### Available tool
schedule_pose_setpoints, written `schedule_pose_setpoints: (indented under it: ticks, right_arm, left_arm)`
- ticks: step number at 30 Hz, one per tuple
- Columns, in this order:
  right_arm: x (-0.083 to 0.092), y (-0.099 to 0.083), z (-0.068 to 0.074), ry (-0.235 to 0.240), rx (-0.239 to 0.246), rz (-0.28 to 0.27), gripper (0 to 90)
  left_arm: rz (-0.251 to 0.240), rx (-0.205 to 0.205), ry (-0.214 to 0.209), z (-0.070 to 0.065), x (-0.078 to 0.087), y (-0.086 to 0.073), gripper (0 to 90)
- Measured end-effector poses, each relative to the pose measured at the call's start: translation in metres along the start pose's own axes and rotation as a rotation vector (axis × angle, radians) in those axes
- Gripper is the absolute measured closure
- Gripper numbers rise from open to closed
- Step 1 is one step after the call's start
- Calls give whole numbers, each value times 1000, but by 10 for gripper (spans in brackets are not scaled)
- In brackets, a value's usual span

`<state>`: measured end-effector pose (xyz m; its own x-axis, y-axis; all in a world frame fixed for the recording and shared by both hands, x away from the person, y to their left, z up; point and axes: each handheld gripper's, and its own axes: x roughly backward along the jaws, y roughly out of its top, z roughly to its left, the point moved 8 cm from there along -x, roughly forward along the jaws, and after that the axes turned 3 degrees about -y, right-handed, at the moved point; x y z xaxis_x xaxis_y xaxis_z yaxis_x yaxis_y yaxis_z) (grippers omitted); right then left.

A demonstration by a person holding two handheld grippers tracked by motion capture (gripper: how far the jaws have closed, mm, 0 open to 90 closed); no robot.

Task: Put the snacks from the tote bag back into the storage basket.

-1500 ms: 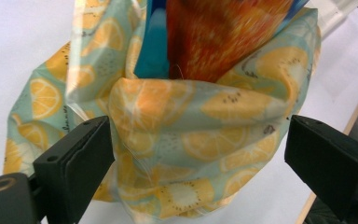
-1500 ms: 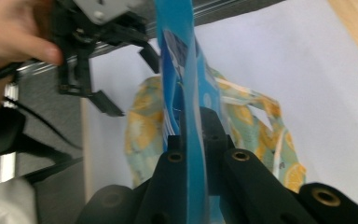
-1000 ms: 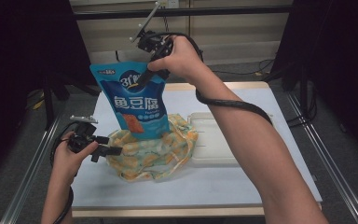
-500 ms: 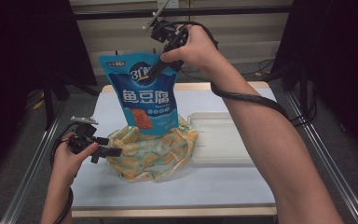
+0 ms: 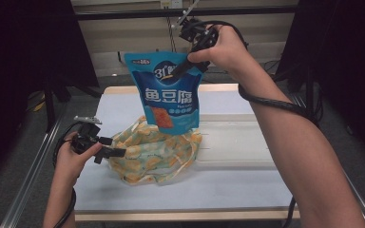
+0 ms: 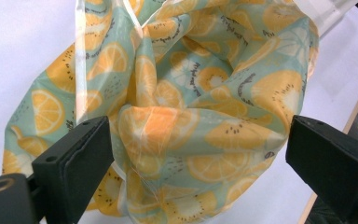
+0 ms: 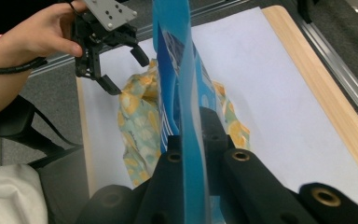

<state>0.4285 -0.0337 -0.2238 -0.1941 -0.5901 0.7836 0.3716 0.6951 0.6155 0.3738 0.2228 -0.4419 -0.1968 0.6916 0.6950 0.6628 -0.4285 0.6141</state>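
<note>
A blue snack pouch (image 5: 168,97) with white lettering hangs upright in the air, my right gripper (image 5: 180,71) shut on its upper edge. In the right gripper view the pouch (image 7: 177,70) stands edge-on, pinched in my right gripper (image 7: 191,144). Below it on the white table lies a crumpled bag (image 5: 152,152) printed with orange slices and kiwis. My left gripper (image 5: 111,146) is at the bag's left side, jaws open. In the left gripper view the printed bag (image 6: 191,102) bulges between and beyond the wide-apart jaws of my left gripper (image 6: 196,149), whose pads do not press on it.
A shallow white tray (image 5: 237,137) lies on the table to the right of the printed bag. The table (image 5: 180,194) has a wooden front edge and metal rails along both sides. In the right gripper view the left gripper (image 7: 119,70) hangs open beside the bag (image 7: 135,116).
My right hand has carried the blue pouch to the right and a little upward, so it now hangs over the printed bag's middle. The left gripper has stayed in place.
</note>
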Motion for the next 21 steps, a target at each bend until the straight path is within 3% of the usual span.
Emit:
schedule_pose_setpoints:
  ticks: [10, 12, 21]
  right_arm:
    - [13, -30, -9, -11, -27, 4, 900]
    - [16, -37, -13, -21, -34, 6, 900]
    - [26, -64, -18, -33, -45, -2, 900]
  left_arm:
    - [10, -16, -9, -1, -6, 7, 69]
    - [9, -4, -15, -1, -8, 7, 69]
    - [11, -5, 1, 1, -8, 8, 69]
